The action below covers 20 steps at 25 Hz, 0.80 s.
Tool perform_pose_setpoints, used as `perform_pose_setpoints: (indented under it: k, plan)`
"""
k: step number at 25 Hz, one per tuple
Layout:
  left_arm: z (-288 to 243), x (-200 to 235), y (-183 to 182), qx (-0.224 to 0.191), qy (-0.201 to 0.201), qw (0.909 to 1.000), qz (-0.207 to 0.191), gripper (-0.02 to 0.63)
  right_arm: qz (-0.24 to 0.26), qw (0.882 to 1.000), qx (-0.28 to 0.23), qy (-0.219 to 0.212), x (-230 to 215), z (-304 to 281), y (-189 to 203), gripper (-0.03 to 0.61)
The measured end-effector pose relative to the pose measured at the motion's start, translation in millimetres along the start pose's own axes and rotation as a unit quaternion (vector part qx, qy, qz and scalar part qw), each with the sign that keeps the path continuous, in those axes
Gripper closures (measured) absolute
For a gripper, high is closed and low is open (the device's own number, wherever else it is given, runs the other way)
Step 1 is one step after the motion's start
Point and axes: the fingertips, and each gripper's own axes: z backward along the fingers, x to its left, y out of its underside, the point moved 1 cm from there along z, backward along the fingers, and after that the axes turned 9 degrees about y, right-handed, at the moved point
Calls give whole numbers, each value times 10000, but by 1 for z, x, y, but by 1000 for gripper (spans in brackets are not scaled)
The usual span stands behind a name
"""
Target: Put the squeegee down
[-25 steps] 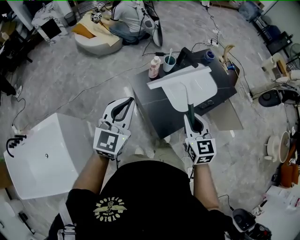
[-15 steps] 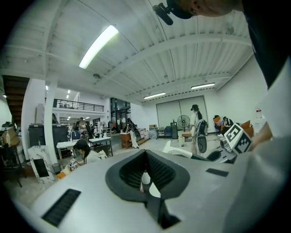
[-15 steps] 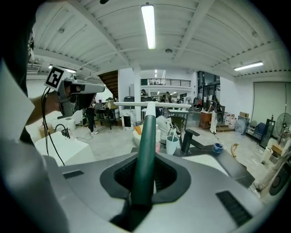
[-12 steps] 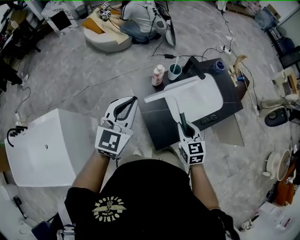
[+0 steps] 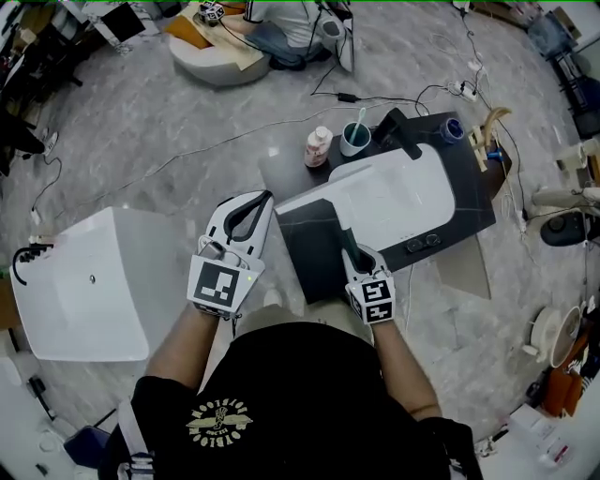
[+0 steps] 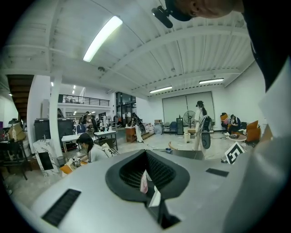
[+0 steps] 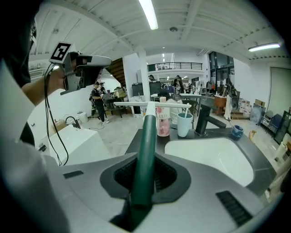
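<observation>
Looking down past a black shirt [image 5: 281, 384]. Clock bearings are read in the head view, with 12 pointing away from the wearer.

Left gripper [image 5: 255, 206]: at 11 o'clock from the shirt, over grey floor [image 5: 169, 187]. Jaws are pressed together with nothing held between them.

Right gripper [image 5: 356, 259]: at 1 o'clock from the shirt, over the near edge of the counter [image 5: 314, 267]. Jaws pinch the squeegee [image 7: 146, 136] by its green handle.

Squeegee: the handle runs out of the jaws toward 12. The white blade crosses its far end, over the left part of the counter and the left rim of the basin [image 5: 403, 202]. Cannot tell whether the blade touches the counter.

Counter: dark top, with the white basin set in it at 1 o'clock from the right gripper.

Far edge of the counter, past the blade: a pink bottle [image 5: 317, 148], then a cup [image 5: 355, 141] just beside it at its 3 o'clock with a stick standing in it. A black tap [image 5: 398, 131] stands at 3 o'clock of the cup.

White box [image 5: 94, 291]: on the floor at 9 o'clock of the left gripper, well apart from the counter.

Farthest, at 12 o'clock: a person [image 5: 281, 28] sits on the floor beside a round cushion [image 5: 211, 61].
</observation>
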Motion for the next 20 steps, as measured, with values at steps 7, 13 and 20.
perform_pose_setpoints:
  k: [7, 13, 20]
  plan:
    - [-2, 6, 24, 245, -59, 9996, 95, 591, -10, 9992, 384, -119, 8, -37, 37, 505]
    - [-5, 5, 46, 394, -58, 9991, 159, 591, -3, 9979, 629, -164, 11, -63, 65, 505]
    - [-12, -3, 64, 472, 25, 9987, 207, 591, -7, 9958, 889, -223, 18, -89, 92, 505]
